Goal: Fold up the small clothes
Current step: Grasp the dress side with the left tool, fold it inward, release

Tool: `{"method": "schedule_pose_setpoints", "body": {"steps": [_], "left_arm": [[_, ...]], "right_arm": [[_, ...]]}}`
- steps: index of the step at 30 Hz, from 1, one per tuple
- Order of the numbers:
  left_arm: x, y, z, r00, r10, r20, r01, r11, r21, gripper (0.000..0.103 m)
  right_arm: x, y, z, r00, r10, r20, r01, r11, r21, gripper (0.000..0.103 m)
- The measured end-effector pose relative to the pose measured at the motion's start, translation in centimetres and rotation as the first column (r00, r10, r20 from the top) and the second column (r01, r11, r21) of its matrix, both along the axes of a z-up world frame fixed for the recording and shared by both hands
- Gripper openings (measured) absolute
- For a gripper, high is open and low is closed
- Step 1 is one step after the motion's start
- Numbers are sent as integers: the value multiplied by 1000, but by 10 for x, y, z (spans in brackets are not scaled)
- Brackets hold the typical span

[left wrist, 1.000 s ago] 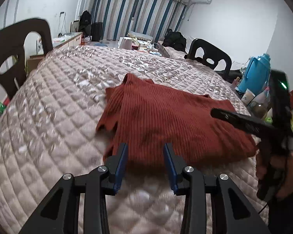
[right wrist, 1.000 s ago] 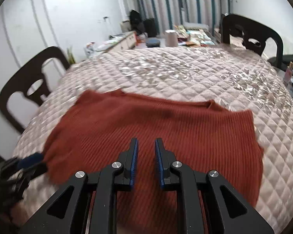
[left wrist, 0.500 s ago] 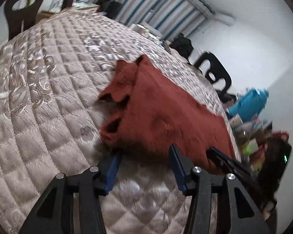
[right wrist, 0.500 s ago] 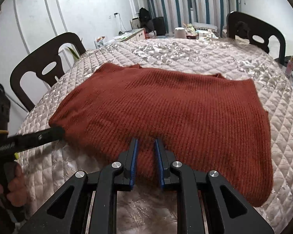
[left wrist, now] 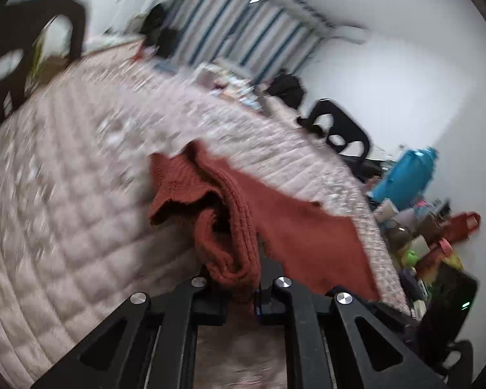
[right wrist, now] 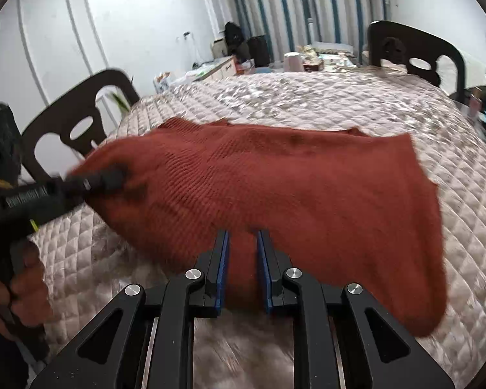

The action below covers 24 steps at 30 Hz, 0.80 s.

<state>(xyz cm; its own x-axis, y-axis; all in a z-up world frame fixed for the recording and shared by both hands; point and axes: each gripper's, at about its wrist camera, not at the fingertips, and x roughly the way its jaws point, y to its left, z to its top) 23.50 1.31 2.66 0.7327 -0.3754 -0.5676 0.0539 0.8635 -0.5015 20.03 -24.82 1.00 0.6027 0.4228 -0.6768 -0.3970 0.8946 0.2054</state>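
Observation:
A rust-red knit sweater [left wrist: 295, 227] lies across the quilted pink table cover [left wrist: 64, 194], and its near edge is lifted off the cover. My left gripper [left wrist: 239, 278] is closing tight on a bunched corner of the knit, which fills the gap between its fingers. In the right wrist view the same gripper [right wrist: 113, 176] reaches in from the left and pinches the sweater [right wrist: 275, 175] at its left corner. My right gripper [right wrist: 243, 243] is shut on the near hem, with red fabric between its blue pads [right wrist: 222, 259].
Dark chairs stand around the table [right wrist: 81, 120] [right wrist: 411, 52] [left wrist: 340, 129]. A blue thermos [left wrist: 405, 175] and cluttered bottles and bags sit off the right side. A person's hand [right wrist: 26, 291] grips the left tool's handle. The far table edge carries small items [right wrist: 295, 61].
The left gripper came up to the sweater's corner, shut on it and lifted it into a bunch. The right gripper reached the near hem, which now sits between its pads and is raised.

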Motion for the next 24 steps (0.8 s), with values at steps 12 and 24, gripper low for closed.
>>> {"method": "schedule_pose_setpoints", "body": {"steps": [12, 24], "left_arm": [[16, -164, 41, 894, -437, 94, 412, 887, 209, 12], [-1, -198, 7, 820, -572, 31, 557, 808, 191, 28]], "right_arm": [[-51, -121, 12, 950, -314, 1, 308, 933, 184, 18], [-56, -158, 10, 924, -381, -2, 375, 908, 185, 18]]}}
